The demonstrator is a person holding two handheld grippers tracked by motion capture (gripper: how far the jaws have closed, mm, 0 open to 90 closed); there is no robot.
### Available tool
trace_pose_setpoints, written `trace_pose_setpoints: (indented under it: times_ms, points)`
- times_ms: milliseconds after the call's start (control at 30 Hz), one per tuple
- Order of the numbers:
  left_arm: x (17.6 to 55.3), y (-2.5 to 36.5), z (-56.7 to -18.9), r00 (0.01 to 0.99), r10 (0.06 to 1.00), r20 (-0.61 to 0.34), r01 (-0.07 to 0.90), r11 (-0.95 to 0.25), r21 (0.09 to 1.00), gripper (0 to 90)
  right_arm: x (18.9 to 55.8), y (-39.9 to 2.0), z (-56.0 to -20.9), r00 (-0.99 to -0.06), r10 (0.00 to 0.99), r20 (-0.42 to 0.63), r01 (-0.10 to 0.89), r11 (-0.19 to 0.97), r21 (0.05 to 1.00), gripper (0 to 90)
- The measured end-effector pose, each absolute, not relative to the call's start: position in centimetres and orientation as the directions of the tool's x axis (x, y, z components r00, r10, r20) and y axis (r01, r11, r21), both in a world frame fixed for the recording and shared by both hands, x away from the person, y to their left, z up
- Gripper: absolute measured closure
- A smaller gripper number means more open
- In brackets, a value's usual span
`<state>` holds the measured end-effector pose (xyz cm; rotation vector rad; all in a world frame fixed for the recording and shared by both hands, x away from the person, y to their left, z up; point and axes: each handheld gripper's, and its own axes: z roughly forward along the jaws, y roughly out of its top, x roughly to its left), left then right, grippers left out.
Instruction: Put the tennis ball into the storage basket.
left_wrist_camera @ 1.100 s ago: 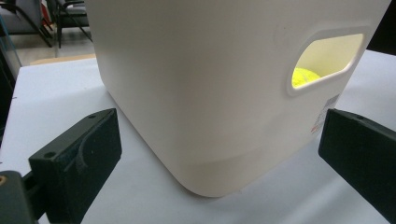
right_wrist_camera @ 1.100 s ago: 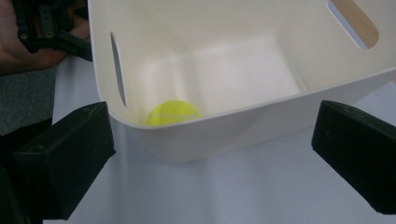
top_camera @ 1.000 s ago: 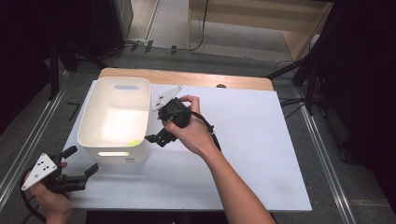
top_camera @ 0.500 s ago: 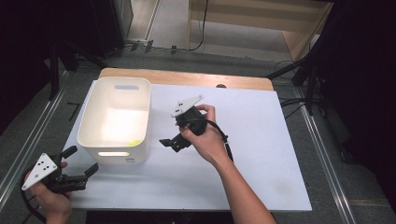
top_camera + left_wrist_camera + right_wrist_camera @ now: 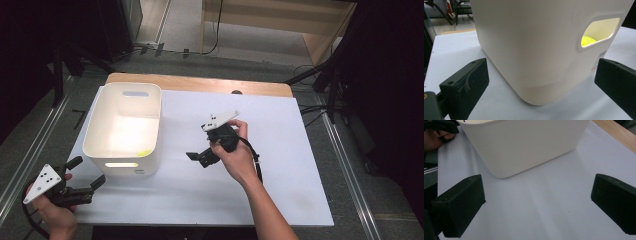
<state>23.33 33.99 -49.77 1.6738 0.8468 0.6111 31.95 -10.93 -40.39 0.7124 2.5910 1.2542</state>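
1. the left gripper (image 5: 85,182) sits at the near left corner of the table (image 5: 280,200), held in the person's left hand (image 5: 52,212); its jaws stand wide apart with nothing between them.
2. just beyond it stands the white bin (image 5: 125,130), upright on the table's left part; in the left gripper view a yellow thing (image 5: 589,41) shows through the bin's handle slot, lying inside at the bottom.
3. the right gripper (image 5: 197,157) hovers over the middle of the table, right of the bin and apart from it, jaws spread wide and empty, pointed toward the bin's side wall.
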Motion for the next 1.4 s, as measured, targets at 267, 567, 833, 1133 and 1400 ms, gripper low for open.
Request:
trace_pose_setpoints:
  times_ms: [267, 567, 833, 1133, 1400]
  points:
    - [23.3, 34.0, -49.8, 0.610, 0.792, -0.028, 0.222, -0.136, 0.966, 0.0, 31.0, -13.0, -41.1, -0.849, 0.524, 0.064, 0.365, 0.496, 0.788, 0.0]
    - [23.3, 33.9, -49.8, 0.607, 0.794, -0.026, 0.222, -0.139, 0.965, 0.0, 29.9, -15.1, -41.6, -0.827, 0.558, 0.072, 0.378, 0.457, 0.805, 0.0]
    - [23.3, 33.9, -49.8, 0.608, 0.794, -0.025, 0.221, -0.138, 0.965, 0.0, 29.0, -17.1, -42.6, -0.804, 0.590, 0.080, 0.394, 0.426, 0.815, 0.0]
    - [23.3, 33.9, -49.8, 0.607, 0.794, -0.022, 0.221, -0.143, 0.965, 0.0, 28.2, -19.3, -43.6, -0.776, 0.623, 0.097, 0.418, 0.392, 0.820, 0.0]
    - [23.3, 33.9, -49.8, 0.605, 0.796, -0.020, 0.222, -0.144, 0.964, 0.0, 27.5, -21.1, -44.3, -0.751, 0.652, 0.104, 0.431, 0.365, 0.825, 0.0]
